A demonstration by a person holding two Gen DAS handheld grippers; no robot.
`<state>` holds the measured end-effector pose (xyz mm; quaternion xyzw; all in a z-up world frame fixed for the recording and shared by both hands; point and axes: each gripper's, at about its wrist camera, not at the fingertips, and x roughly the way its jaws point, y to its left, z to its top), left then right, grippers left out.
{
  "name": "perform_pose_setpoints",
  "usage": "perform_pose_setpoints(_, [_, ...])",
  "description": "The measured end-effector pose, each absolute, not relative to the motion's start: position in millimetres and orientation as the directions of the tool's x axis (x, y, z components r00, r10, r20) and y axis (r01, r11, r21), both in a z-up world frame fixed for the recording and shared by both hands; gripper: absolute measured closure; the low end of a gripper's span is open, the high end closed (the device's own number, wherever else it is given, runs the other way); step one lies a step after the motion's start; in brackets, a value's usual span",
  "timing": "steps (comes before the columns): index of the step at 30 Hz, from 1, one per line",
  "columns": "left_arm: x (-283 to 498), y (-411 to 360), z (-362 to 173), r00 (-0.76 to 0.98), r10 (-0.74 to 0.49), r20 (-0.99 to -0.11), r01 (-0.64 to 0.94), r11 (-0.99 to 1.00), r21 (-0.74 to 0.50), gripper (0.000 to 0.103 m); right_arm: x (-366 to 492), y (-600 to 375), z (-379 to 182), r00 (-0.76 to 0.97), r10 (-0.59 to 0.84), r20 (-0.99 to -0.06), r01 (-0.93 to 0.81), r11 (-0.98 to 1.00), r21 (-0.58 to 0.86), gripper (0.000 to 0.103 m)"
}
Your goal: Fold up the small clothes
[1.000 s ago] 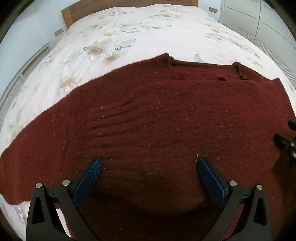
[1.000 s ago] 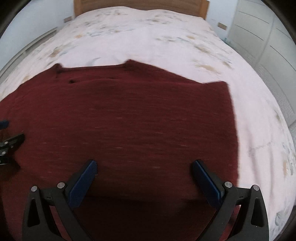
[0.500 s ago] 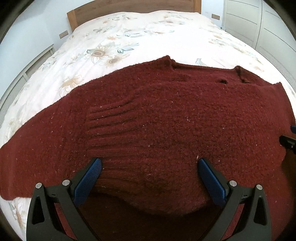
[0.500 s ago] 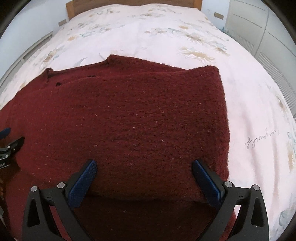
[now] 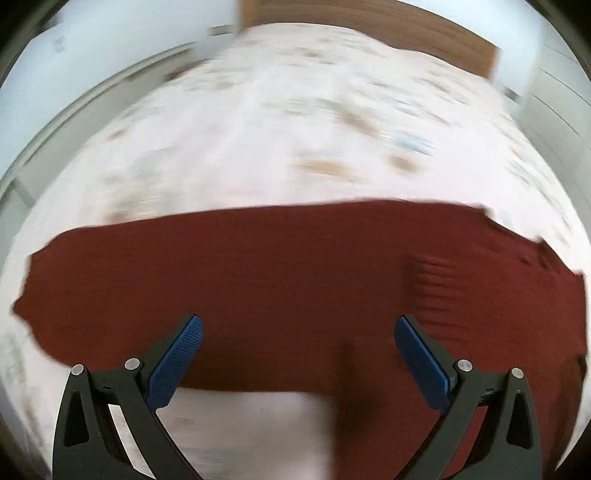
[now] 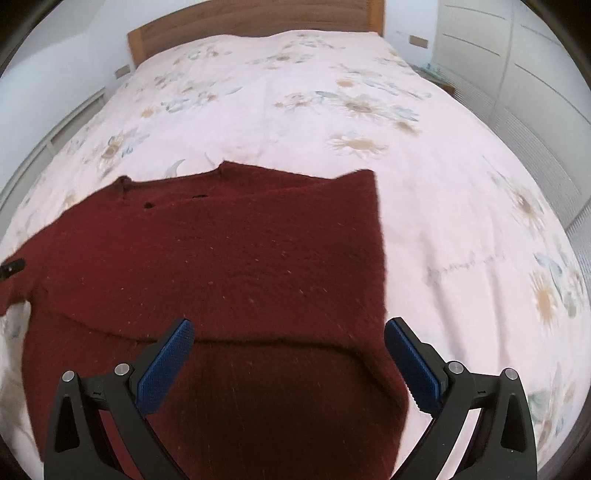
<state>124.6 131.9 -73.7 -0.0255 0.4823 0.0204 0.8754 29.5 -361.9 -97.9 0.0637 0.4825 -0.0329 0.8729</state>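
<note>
A dark red knitted sweater [image 6: 229, 258] lies on the bed with its right side folded in, leaving a straight right edge. In the blurred left wrist view its left sleeve [image 5: 184, 266] stretches out to the left, with the ribbed cuff [image 5: 439, 284] of the folded sleeve on the body. My left gripper [image 5: 298, 328] is open and empty, hovering over the sleeve's near edge. My right gripper [image 6: 288, 332] is open and empty over the sweater's lower part. The left gripper's tip [image 6: 13, 267] shows at the left edge of the right wrist view.
The bed has a pale floral cover [image 6: 461, 221] and a wooden headboard [image 6: 258, 18] at the far end. White wardrobe doors [image 6: 517, 74] stand along the right. A white wall with low panels [image 5: 92, 74] runs along the left.
My left gripper has swung left, from over the sweater's body to over the outstretched left sleeve; its view is blurred. My right gripper has drawn back a little. Both stay open.
</note>
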Motion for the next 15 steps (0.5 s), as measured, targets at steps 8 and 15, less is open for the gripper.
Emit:
perform_pose_setpoints(8, [116.1, 286.1, -93.4, 0.384, 0.157, -0.91, -0.482, 0.874, -0.052, 0.001, 12.4, -381.4, -114.3, 0.491, -0.021, -0.871, 0.209, 0.973, 0.094, 0.0])
perform_pose_setpoints(15, [116.1, 345.1, -121.7, 0.324, 0.158, -0.933, -0.651, 0.753, -0.098, 0.001, 5.3, -393.0, -122.7, 0.474, -0.033, -0.88, 0.247, 0.964, 0.097, 0.0])
